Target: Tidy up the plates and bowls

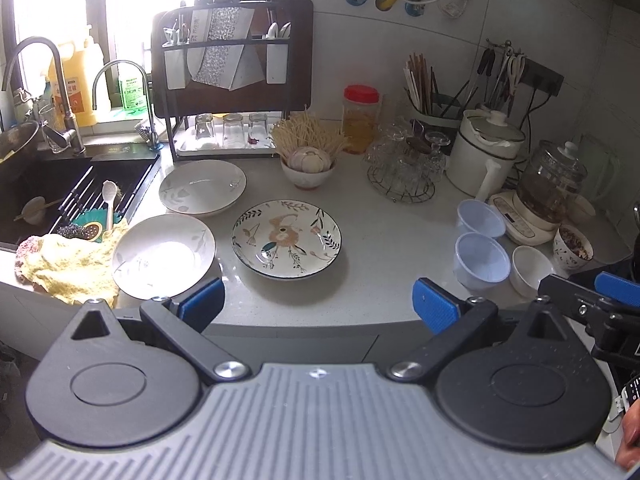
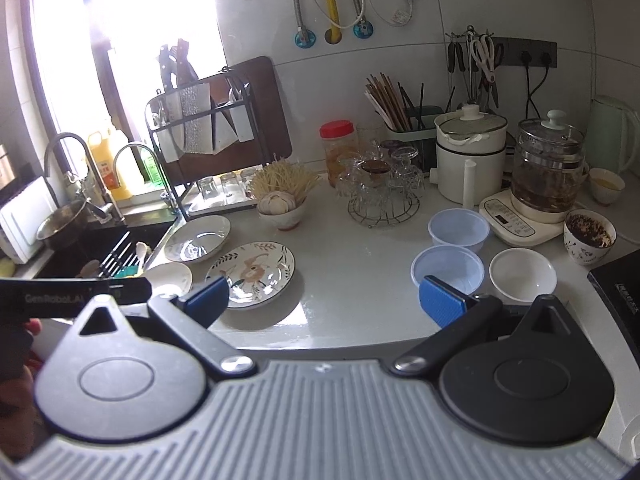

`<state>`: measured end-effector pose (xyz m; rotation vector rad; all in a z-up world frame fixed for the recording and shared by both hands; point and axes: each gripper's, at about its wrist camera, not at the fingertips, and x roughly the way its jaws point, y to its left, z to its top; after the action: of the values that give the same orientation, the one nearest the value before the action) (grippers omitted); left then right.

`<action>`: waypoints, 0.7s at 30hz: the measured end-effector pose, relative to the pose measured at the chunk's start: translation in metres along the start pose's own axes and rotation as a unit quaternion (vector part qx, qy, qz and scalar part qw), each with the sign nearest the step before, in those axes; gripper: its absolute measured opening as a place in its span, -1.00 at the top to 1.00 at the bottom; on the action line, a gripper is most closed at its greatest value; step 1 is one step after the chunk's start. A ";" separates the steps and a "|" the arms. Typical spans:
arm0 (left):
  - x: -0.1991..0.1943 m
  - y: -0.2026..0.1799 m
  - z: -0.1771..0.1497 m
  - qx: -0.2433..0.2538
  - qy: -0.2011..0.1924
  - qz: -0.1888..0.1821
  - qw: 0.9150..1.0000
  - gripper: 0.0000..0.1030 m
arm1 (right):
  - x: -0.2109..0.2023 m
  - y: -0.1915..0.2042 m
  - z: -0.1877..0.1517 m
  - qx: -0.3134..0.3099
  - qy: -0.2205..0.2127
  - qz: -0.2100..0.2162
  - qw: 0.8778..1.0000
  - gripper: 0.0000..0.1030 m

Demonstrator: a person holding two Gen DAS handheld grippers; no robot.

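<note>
Three plates lie on the white counter: a flower-patterned plate (image 1: 286, 237) (image 2: 251, 273) in the middle, a white leaf-print plate (image 1: 164, 256) (image 2: 171, 278) at the near left and another white plate (image 1: 202, 187) (image 2: 197, 238) behind it. On the right stand two pale blue plastic bowls (image 1: 483, 260) (image 2: 448, 269), one behind the other (image 1: 480, 218) (image 2: 458, 229), and a small white bowl (image 1: 532, 271) (image 2: 522, 274). My left gripper (image 1: 318, 306) hangs open at the counter's front edge, holding nothing. My right gripper (image 2: 324, 300) is open too, empty, near the front blue bowl.
A sink (image 1: 60, 192) with taps, a yellow cloth (image 1: 68, 268) and a dish rack (image 1: 228, 80) fill the left. Behind stand a garlic bowl (image 1: 308, 168), a jar (image 1: 361, 118), a wire glass stand (image 1: 404, 164), a white pot (image 1: 484, 152), a glass kettle (image 1: 552, 184) and a filled cup (image 1: 572, 248).
</note>
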<state>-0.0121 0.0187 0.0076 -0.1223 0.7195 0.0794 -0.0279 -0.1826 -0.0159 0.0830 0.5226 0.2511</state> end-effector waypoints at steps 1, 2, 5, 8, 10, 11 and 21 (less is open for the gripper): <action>0.001 0.000 -0.001 0.001 0.001 -0.002 1.000 -0.98 | 0.000 0.000 0.000 0.000 -0.001 0.001 1.000 -1.00; 0.002 -0.001 -0.001 0.001 0.001 -0.003 1.000 -0.97 | 0.000 0.000 0.000 0.001 -0.002 0.000 1.000 -1.00; 0.008 0.002 -0.001 -0.003 0.004 -0.007 1.000 -0.97 | 0.005 0.000 -0.002 0.010 -0.001 -0.001 1.000 -1.00; 0.021 0.007 0.002 -0.001 0.007 -0.017 1.000 -0.97 | 0.012 0.001 -0.004 0.018 0.003 -0.003 1.000 -1.00; 0.029 0.010 0.006 0.003 0.008 -0.023 1.000 -0.97 | 0.016 0.004 -0.002 0.015 -0.001 -0.009 1.000 -1.00; 0.032 0.012 0.010 0.006 0.010 -0.027 1.000 -0.97 | 0.018 0.006 0.000 0.015 -0.002 -0.011 1.000 -1.00; 0.062 0.031 0.031 0.010 0.023 -0.046 0.999 -0.97 | 0.041 0.027 0.012 0.009 0.010 -0.029 1.000 -1.00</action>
<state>0.0505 0.0552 -0.0130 -0.1382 0.7597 -0.0191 0.0068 -0.1460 -0.0210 0.0832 0.5458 0.1915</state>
